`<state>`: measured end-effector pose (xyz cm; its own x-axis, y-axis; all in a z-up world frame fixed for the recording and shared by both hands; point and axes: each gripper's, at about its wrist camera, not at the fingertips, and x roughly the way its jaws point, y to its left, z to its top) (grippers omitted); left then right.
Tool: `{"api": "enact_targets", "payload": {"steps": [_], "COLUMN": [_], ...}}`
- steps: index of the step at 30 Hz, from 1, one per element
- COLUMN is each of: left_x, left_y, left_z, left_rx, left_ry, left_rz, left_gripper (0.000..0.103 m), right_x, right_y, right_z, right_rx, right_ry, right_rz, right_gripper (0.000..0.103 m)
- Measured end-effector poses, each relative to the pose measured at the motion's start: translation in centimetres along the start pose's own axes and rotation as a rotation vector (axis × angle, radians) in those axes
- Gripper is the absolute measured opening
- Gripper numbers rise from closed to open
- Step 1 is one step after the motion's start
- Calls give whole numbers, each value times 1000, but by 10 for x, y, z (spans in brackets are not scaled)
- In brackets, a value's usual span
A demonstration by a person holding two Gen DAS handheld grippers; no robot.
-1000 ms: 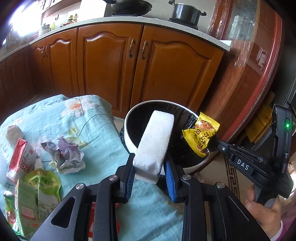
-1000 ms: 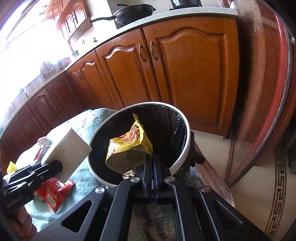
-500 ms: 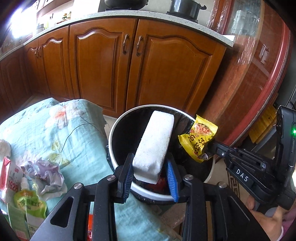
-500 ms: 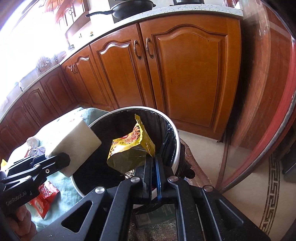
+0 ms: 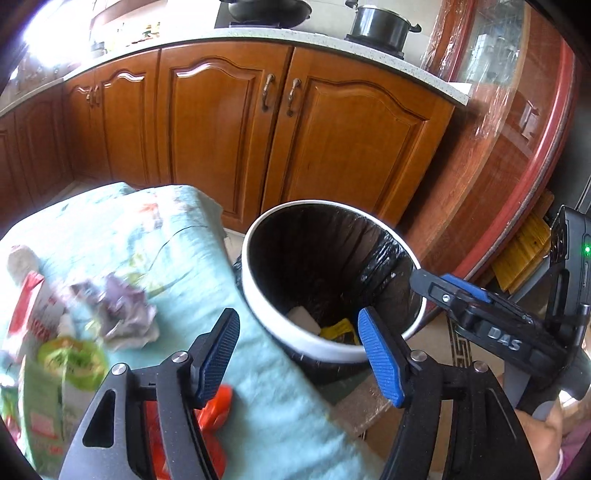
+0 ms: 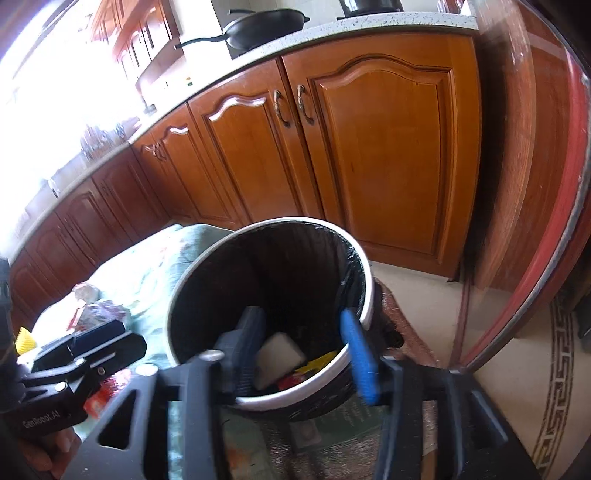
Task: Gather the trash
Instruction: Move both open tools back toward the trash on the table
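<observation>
A round white trash bin (image 5: 258,295) (image 6: 354,254) with a black liner stands beside the cloth-covered table. Inside it lie the white foam block (image 5: 303,319) (image 6: 279,352) and the yellow snack wrapper (image 5: 338,329) (image 6: 319,362). My left gripper (image 5: 299,345) hangs over the bin's near rim, its jaws opening with nothing between them. My right gripper (image 6: 303,341) also hovers over the bin, jaws opening and empty; in the left wrist view the right gripper (image 5: 448,291) reaches in from the right. Crumpled paper (image 5: 125,310), a red-white carton (image 5: 31,314), a green pouch (image 5: 72,360) and a red wrapper (image 5: 216,410) lie on the table.
The table wears a light-blue floral cloth (image 5: 147,229) left of the bin. Wooden cabinets (image 5: 229,122) with a stone counter stand behind, holding a pan (image 6: 266,27) and a pot (image 5: 380,24). A red-rimmed glass table (image 6: 554,184) is at the right. A hand (image 5: 543,450) holds the right gripper.
Both grippers opened. The foam block dropped from my left gripper and the yellow wrapper from my right gripper, and both now lie in the bin.
</observation>
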<state>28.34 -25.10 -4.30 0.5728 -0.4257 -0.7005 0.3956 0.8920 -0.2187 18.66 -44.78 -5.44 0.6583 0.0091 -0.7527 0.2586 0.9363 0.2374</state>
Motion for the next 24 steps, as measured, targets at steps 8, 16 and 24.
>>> {"api": "enact_targets", "payload": {"steps": [8, 16, 24], "left_x": [-51, -101, -151], "left_y": [18, 54, 86], "left_z": [-37, -74, -109], "left_rx": [-15, -90, -153], "left_ry": [-35, -46, -75], "left_rz": [40, 82, 142], "left_gripper": [69, 69, 69], "right_x": [-20, -22, -22], "right_y": [18, 50, 89], "right_z": [-27, -51, -73], "right_rx": [62, 52, 19], "right_ry": [-27, 15, 57], "right_rz": [67, 117, 181], "right_gripper": [85, 85, 85]}}
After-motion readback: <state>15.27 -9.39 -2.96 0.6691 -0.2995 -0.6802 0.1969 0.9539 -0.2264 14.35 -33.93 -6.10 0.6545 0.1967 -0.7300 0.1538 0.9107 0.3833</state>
